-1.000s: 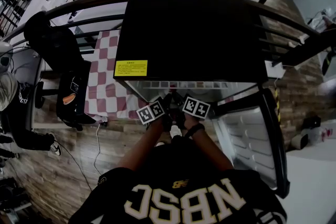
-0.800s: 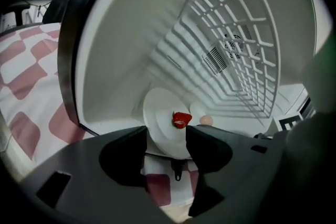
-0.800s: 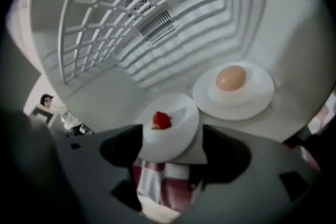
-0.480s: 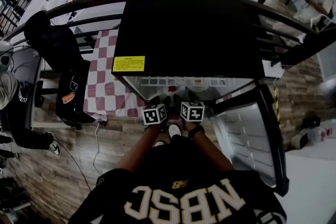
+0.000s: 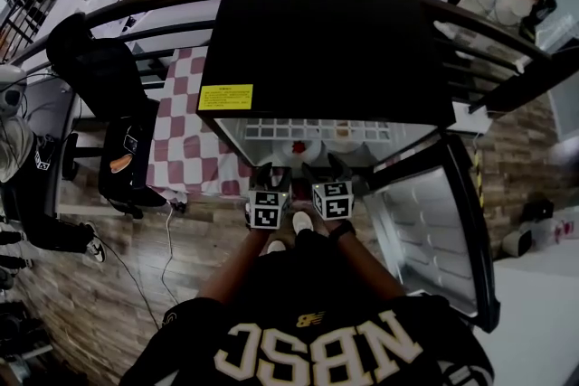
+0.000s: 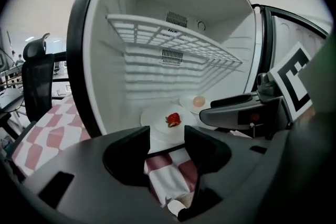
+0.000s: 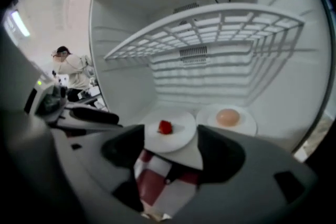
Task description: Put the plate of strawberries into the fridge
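Plate of strawberries (image 7: 179, 134) lies on the floor of the fridge (image 5: 326, 59), low in the middle of both gripper views and near the front lip. The fridge stands on a checked-cloth counter (image 5: 181, 140), and its door (image 5: 421, 235) hangs open at the lower right of the head view. Swinging the door shut could, I judge, clip the plate if it sits too far forward. A wire shelf (image 7: 210, 29) spans above.

Both forearms stretch forward from the body. The left gripper (image 6: 167, 136) and right gripper (image 7: 170, 144) hover side by side outside the mouth, aimed inward. Both have jaws apart, with only hanging cloth and the plate seen through the gaps. The left's jaws are closing on nothing. A second plate (image 7: 247, 126) lies beside the first, and one strawberry (image 7: 165, 127) shows.
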`<state>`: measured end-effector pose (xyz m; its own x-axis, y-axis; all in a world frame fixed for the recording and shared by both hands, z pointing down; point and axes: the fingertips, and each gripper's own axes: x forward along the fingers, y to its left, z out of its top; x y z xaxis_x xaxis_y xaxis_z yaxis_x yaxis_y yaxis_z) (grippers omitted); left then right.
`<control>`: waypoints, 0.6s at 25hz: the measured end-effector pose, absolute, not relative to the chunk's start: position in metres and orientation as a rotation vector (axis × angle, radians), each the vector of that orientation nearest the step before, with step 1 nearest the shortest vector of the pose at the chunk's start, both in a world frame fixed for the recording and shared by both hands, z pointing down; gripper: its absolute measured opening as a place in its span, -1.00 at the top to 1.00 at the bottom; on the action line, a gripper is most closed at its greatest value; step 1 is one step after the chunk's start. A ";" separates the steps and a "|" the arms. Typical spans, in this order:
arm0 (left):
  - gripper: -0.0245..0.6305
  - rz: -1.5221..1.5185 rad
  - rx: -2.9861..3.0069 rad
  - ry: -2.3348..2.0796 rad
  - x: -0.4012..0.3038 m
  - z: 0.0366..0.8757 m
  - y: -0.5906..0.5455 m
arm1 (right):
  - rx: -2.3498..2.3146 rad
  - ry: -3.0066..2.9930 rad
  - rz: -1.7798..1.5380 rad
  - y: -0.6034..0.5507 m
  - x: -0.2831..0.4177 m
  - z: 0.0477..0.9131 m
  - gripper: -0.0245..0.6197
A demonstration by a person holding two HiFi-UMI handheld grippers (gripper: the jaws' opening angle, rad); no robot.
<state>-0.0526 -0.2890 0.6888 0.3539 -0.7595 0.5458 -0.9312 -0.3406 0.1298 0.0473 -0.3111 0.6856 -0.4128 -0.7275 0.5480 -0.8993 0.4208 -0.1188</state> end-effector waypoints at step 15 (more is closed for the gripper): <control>0.77 0.444 2.320 -1.607 -0.067 0.602 -0.239 | 1.402 -2.409 0.356 -0.251 0.025 0.589 0.68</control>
<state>-0.0671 -0.2393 0.6023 0.3328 -0.8514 0.4054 -0.9388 -0.3399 0.0568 0.0254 -0.2512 0.5886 -0.4611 -0.7909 0.4024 -0.8735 0.4843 -0.0490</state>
